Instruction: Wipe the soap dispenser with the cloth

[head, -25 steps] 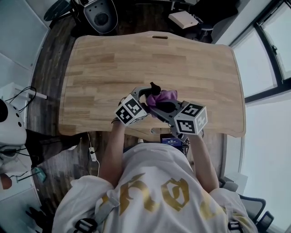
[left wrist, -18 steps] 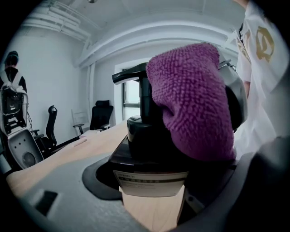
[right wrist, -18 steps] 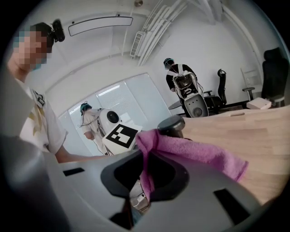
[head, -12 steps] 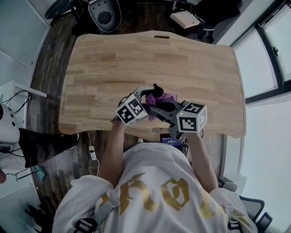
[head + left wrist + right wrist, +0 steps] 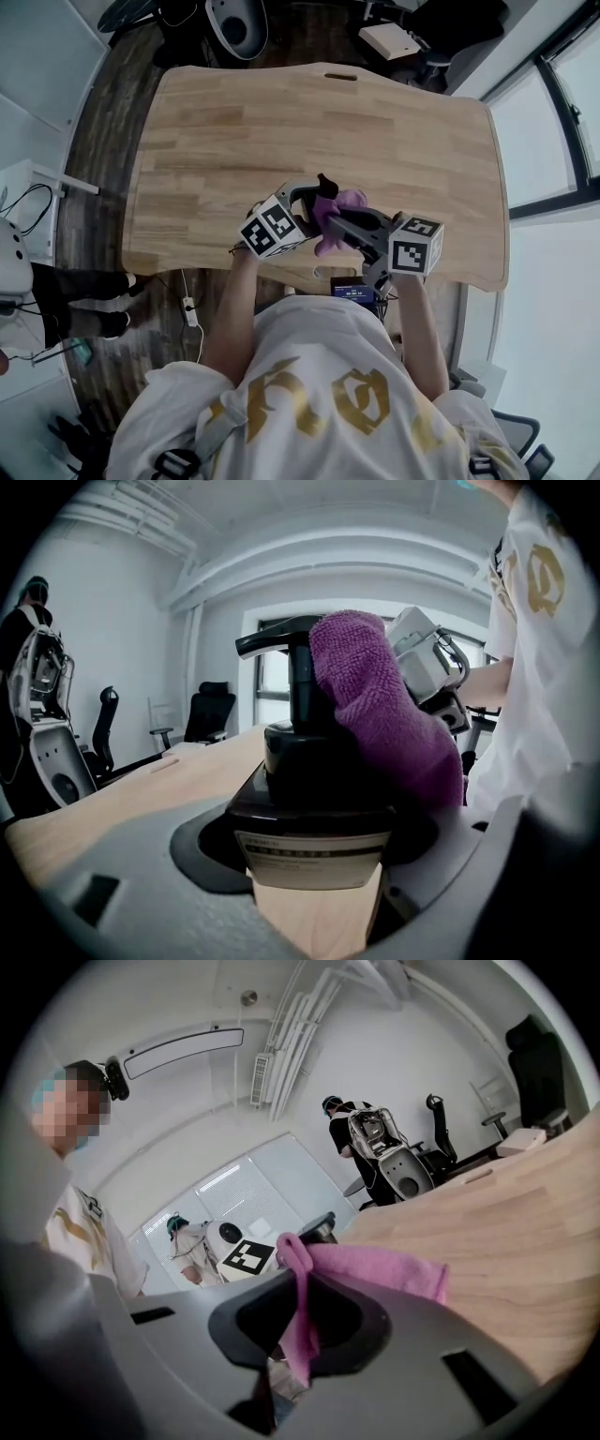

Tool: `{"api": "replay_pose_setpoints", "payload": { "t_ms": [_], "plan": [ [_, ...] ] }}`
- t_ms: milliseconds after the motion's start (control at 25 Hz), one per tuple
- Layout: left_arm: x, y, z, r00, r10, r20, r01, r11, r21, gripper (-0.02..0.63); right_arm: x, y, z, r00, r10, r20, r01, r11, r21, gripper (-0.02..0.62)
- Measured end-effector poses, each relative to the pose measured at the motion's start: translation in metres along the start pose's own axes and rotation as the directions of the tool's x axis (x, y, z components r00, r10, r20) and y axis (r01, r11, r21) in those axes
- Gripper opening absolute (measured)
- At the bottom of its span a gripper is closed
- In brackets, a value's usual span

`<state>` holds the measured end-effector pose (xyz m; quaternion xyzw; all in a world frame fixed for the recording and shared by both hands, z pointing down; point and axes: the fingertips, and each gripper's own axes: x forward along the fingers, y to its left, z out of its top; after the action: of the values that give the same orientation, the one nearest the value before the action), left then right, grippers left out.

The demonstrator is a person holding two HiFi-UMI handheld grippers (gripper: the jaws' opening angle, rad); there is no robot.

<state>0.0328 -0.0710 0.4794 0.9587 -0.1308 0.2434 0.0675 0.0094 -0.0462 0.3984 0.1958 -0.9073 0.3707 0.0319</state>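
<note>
Soap dispenser (image 5: 314, 780) upright, cloth (image 5: 375, 705) against pump

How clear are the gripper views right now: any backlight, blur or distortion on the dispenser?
Left gripper view: soap dispenser sharp but backlit by the window, nearly a silhouette; cloth well lit. Right gripper view: strong fisheye bending, cloth slightly soft. Head view: evenly lit, sharp.

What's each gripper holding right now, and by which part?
Left gripper clamps the soap dispenser across its dark body. Right gripper pinches the purple cloth by a bunched fold, the rest sticking out past the jaws.
</note>
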Motion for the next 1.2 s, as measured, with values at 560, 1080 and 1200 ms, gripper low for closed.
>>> {"api": "replay_pose_setpoints", "payload": {
  "t_ms": [560, 1080, 1200],
  "plan": [
    [0.009, 0.003, 0.004, 0.999, -0.026, 0.025, 0.027, 0.999, -0.027, 0.356, -0.026, -0.024, 0.018, 0.99, -0.131, 0.05, 0.136, 0.985, -0.106, 0.04],
    [0.001, -0.004, 0.012, 0.994, -0.067, 0.086, 0.07, 0.997, -0.038, 0.356, -0.029, -0.028, 0.032, 0.973, -0.193, 0.123, 0.214, 0.96, -0.182, 0.04],
    [-0.001, -0.006, 0.016, 0.993, -0.078, 0.093, 0.082, 0.996, -0.031, 0.356, -0.03, -0.026, 0.035, 0.973, -0.188, 0.137, 0.212, 0.959, -0.188, 0.04]
  ]
}}
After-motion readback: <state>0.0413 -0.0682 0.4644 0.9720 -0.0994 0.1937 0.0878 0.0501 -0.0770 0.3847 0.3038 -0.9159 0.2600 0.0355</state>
